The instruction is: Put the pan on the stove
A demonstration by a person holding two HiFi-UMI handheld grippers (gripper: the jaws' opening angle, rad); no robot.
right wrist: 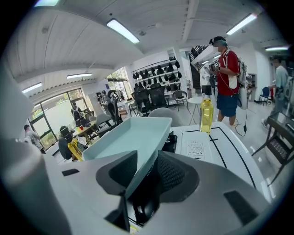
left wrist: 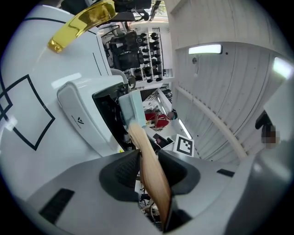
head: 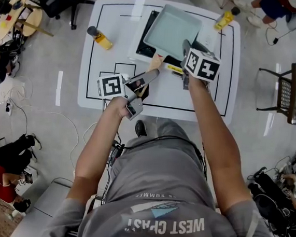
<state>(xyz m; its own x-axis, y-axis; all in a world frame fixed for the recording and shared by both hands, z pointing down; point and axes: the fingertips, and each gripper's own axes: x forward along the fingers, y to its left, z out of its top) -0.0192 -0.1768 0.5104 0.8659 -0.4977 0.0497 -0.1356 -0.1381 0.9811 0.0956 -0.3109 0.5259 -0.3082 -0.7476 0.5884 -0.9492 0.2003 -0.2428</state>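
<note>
The pan (head: 172,32) lies over the dark glass of the stove (head: 143,46), at the far side of the white desk (head: 213,90) and covering most of the cooking surface. Whether its base rests flat there or hangs a little above it, I cannot tell from where I stand.

The left gripper (left wrist: 149,165) has its fingers (left wrist: 121,172) clenched on the pan's wooden handle (left wrist: 138,135). The handle runs straight out ahead between them, and the pale body of the pan begins just beyond the fingertips.

The right gripper (right wrist: 147,174) is at the pan's near edge with its fingers (right wrist: 177,176) released and spread wide. The rim wall passes between them, with one finger inside the pan and the other outside, and there is a dark gap on the outer side, so nothing is being squeezed.

By my reckoning the job is nearly done, as the pan is already where it belongs. What seems left is to settle it square on the glass if it isn't yet, let go of the handle, and draw both grippers back. Two yellow bottles (head: 101,38) stand on the desk well apart from either set of fingers.
</note>
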